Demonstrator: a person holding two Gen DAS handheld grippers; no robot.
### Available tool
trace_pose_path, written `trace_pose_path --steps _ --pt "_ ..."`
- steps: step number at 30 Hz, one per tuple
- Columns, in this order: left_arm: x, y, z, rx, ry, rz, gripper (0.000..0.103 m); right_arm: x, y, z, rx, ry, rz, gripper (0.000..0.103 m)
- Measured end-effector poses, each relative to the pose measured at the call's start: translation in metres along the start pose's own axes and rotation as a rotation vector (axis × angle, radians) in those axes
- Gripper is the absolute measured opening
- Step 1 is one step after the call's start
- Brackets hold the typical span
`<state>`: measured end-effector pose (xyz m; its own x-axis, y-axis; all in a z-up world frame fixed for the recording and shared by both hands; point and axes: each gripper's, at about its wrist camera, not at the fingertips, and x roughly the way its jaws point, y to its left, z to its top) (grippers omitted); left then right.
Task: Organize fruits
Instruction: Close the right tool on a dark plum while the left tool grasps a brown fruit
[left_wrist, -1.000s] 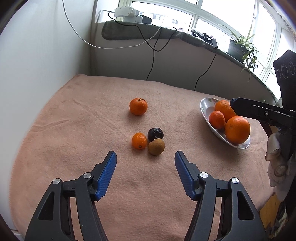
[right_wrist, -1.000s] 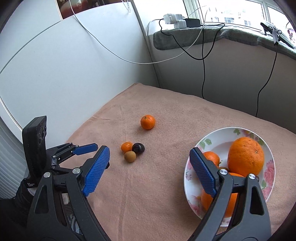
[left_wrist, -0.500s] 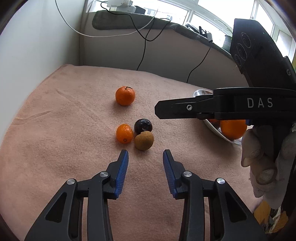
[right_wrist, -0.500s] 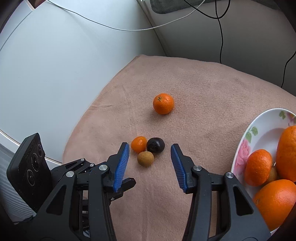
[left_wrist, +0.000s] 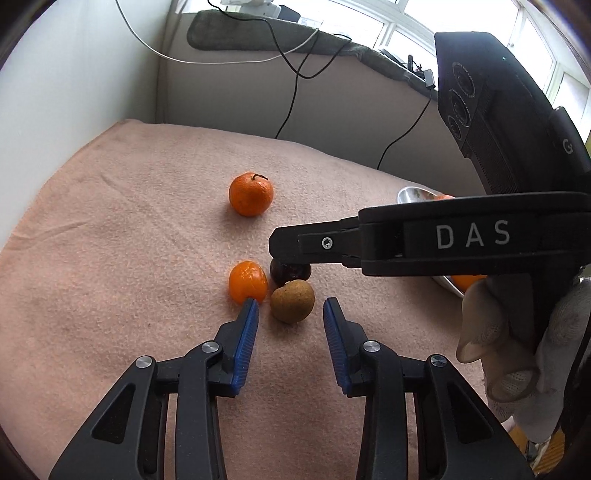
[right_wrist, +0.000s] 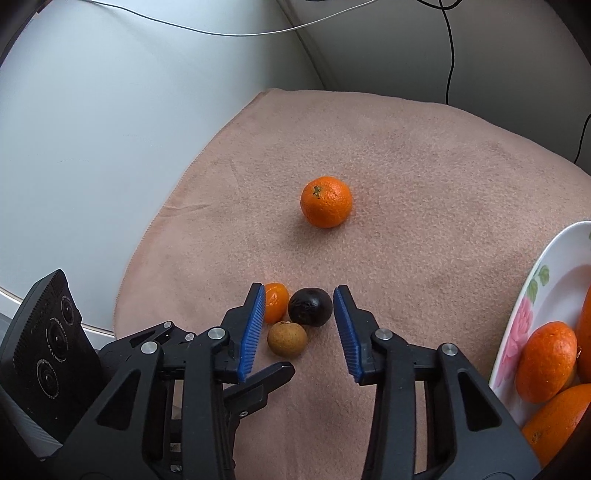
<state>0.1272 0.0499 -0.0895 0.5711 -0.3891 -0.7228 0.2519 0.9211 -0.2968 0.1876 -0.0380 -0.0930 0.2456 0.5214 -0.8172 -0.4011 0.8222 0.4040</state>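
Three small fruits huddle on the pink blanket (left_wrist: 110, 240): a small orange (left_wrist: 246, 282), a dark purple fruit (right_wrist: 309, 307) and a brown fruit (left_wrist: 292, 301). A larger tangerine (left_wrist: 251, 194) lies apart, farther back. My left gripper (left_wrist: 291, 309) is open, its tips either side of the brown fruit, not touching it. My right gripper (right_wrist: 300, 298) is open, its tips flanking the dark fruit (left_wrist: 290, 271). In the left wrist view the right gripper's black body (left_wrist: 424, 236) covers part of the dark fruit.
A flowered white plate (right_wrist: 535, 295) with several oranges (right_wrist: 546, 360) sits at the right. Its rim shows behind the right gripper (left_wrist: 413, 192). A white wall (right_wrist: 92, 129) borders the blanket on the left. Cables (left_wrist: 288, 74) hang down the back wall.
Both grippers have moved forward and down toward the three small fruits. The left jaws narrowed from wide open. The right gripper came from over the plate to the dark fruit.
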Motion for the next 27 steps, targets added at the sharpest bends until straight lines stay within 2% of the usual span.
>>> trace_pose_path --steps 10,12,15,23,27 --pt "0.01 -0.005 -0.002 0.014 0.019 -0.007 0.033 0.018 -0.003 0.0 0.021 0.034 0.003 0.04" --pt "0.013 -0.003 -0.002 0.01 0.028 -0.001 0.028 0.022 -0.003 0.0 0.027 0.042 0.005 0.033" --pt "0.017 -0.003 0.003 0.006 0.026 -0.004 0.025 0.025 -0.003 0.001 0.033 0.04 0.006 0.03" --pt "0.02 -0.002 0.006 0.001 0.022 -0.006 0.024 0.017 -0.009 -0.004 0.04 0.025 0.013 0.029" --pt "0.011 -0.002 -0.003 0.003 0.013 0.002 0.024 0.011 -0.011 -0.006 0.036 0.013 0.008 0.029"
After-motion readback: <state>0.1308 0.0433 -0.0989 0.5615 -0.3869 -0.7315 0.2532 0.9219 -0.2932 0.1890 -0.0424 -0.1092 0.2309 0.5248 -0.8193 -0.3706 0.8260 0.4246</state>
